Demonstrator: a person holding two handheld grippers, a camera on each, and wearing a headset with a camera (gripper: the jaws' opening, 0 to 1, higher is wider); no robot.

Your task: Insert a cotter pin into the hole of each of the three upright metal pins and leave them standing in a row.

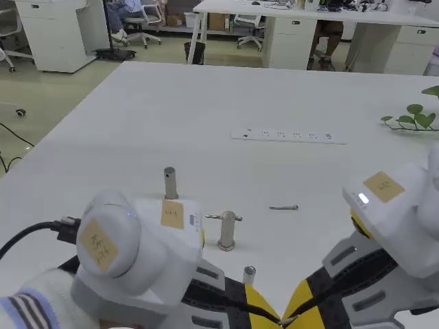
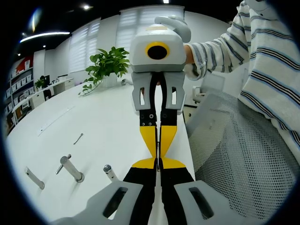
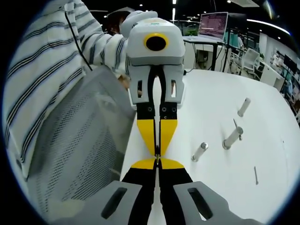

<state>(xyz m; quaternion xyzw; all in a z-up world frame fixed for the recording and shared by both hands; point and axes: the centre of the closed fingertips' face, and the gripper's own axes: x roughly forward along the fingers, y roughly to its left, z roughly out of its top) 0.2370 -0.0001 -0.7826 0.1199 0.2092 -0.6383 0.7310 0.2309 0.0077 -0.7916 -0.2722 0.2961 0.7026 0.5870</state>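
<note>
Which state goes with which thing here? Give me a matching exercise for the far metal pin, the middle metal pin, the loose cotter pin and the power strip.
Things: 1 far metal pin; 2 middle metal pin; 3 loose cotter pin; 4 power strip.
States: A lies flat, right of the pins; B upright, cotter pin through it; C white, flat, beyond all the pins; D upright, no cotter pin in it.
Pairs: 1-D, 2-B, 3-A, 4-C.
</note>
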